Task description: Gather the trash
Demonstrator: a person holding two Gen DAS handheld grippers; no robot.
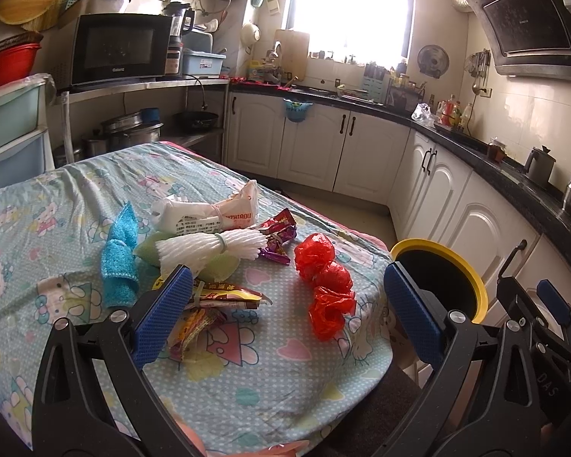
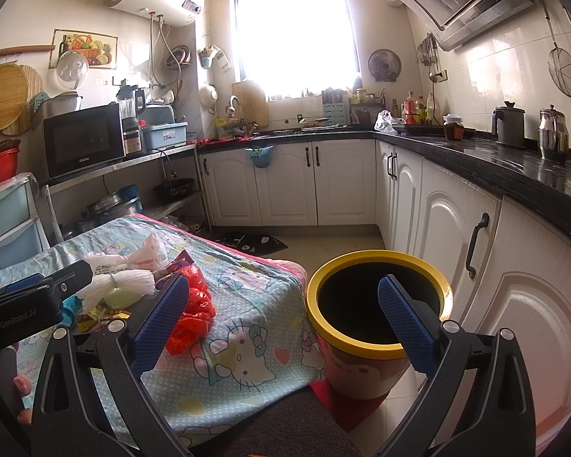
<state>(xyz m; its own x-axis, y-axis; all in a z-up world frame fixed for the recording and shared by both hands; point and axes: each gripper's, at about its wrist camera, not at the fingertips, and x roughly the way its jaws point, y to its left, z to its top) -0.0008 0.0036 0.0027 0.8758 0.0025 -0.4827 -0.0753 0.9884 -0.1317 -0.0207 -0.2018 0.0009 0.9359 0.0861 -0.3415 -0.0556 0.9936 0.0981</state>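
Trash: red plastic bag (image 1: 325, 285), snack wrappers (image 1: 224, 297) lie on table (image 1: 247, 381)
Bin (image 2: 377, 346): beside table
Left gripper (image 1: 285, 312): wide, empty
Right gripper (image 2: 283, 320): wide, empty

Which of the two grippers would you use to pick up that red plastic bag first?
Probably the left gripper: it is open and faces the red plastic bag on the table. The right gripper, also open, points more toward the yellow-rimmed bin.

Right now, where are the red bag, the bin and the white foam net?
red bag (image 1: 325, 280), left wrist view, middle knot of the crumpled plastic.
bin (image 2: 377, 257), right wrist view, far side of its yellow rim.
white foam net (image 1: 205, 247), left wrist view, bundle beside its rubber band.
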